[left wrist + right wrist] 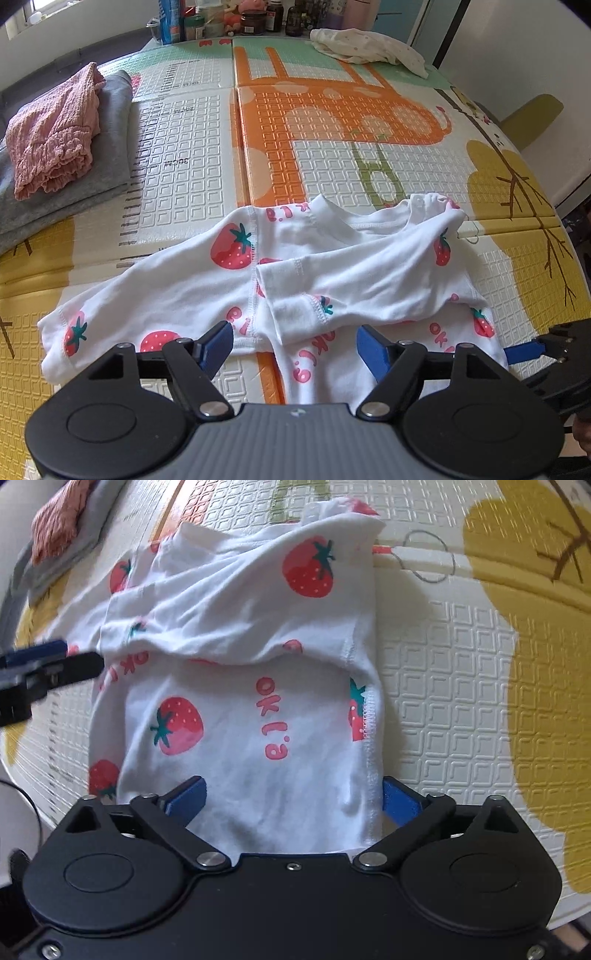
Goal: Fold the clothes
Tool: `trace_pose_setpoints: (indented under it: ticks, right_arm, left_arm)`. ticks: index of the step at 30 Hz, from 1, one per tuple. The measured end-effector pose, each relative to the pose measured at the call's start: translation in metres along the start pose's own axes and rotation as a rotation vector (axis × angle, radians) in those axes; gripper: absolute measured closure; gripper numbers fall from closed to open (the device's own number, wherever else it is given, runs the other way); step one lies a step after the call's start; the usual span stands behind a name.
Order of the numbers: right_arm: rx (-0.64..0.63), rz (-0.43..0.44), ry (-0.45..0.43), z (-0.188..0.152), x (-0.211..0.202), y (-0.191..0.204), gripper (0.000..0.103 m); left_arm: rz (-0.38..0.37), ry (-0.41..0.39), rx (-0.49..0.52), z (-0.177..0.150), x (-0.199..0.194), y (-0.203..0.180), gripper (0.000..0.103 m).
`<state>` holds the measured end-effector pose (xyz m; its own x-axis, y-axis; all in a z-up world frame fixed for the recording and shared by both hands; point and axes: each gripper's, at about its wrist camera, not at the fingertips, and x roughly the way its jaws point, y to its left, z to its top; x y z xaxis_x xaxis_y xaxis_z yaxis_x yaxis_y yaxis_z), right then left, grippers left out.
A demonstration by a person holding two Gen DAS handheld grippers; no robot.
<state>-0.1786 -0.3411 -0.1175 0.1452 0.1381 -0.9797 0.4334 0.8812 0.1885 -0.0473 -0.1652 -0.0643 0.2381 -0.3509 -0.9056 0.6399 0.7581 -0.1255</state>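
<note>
A small white long-sleeved shirt with red strawberries and pink letters lies on the colourful play mat. Its right sleeve is folded across the chest and its left sleeve stretches out to the left. My left gripper hovers open over the near hem, its blue pads apart and gripping nothing. The right gripper shows at the right edge of that view. In the right wrist view the shirt fills the middle. My right gripper stands wide open over its near edge, pads not pressing. The left gripper enters from the left.
A pink crinkled garment rests on folded grey cloth at the mat's left. A white dotted garment lies crumpled at the far side, with jars and bottles behind it. A yellow-green chair stands beyond the right edge.
</note>
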Motion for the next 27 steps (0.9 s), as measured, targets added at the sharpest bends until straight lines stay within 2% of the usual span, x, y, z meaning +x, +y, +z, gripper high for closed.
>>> trace_pose_setpoints:
  ticks: [4, 8, 13, 15, 16, 18, 19, 21, 23, 27]
  right_arm:
    - [0.012, -0.011, -0.037, -0.003, -0.011, 0.002, 0.014]
    - [-0.009, -0.031, -0.121, -0.002, -0.033, 0.005, 0.014]
    - [0.033, 0.019, -0.227, 0.017, -0.060, -0.004, 0.016]
    - [0.049, 0.042, -0.237, 0.025, -0.067, -0.009, 0.033]
    - [0.057, 0.048, -0.238, 0.029, -0.070, -0.012, 0.038]
    - [0.077, 0.060, -0.239, 0.036, -0.069, -0.013, 0.058]
    - [0.092, 0.072, -0.238, 0.038, -0.069, -0.016, 0.060]
    - [0.129, 0.100, -0.235, 0.045, -0.065, -0.021, 0.074]
    - [0.140, 0.118, -0.230, 0.052, -0.058, -0.022, 0.081]
    - [0.152, 0.121, -0.240, 0.061, -0.053, -0.023, 0.085]
  left_arm:
    - [0.003, -0.006, -0.001, 0.003, 0.001, 0.003, 0.027]
    - [-0.007, -0.016, -0.008, 0.008, 0.001, 0.006, 0.027]
    - [-0.020, -0.031, -0.010, 0.016, 0.002, 0.007, 0.027]
    - [-0.020, -0.037, -0.013, 0.021, 0.004, 0.007, 0.027]
    - [-0.018, -0.040, -0.013, 0.023, 0.006, 0.007, 0.027]
    - [-0.016, -0.046, -0.014, 0.027, 0.008, 0.008, 0.027]
    - [-0.008, -0.051, -0.014, 0.030, 0.011, 0.008, 0.027]
    - [0.000, -0.047, -0.019, 0.034, 0.017, 0.010, 0.027]
    - [0.003, -0.037, -0.030, 0.037, 0.024, 0.013, 0.027]
    - [-0.023, -0.024, -0.043, 0.037, 0.035, 0.020, 0.027]
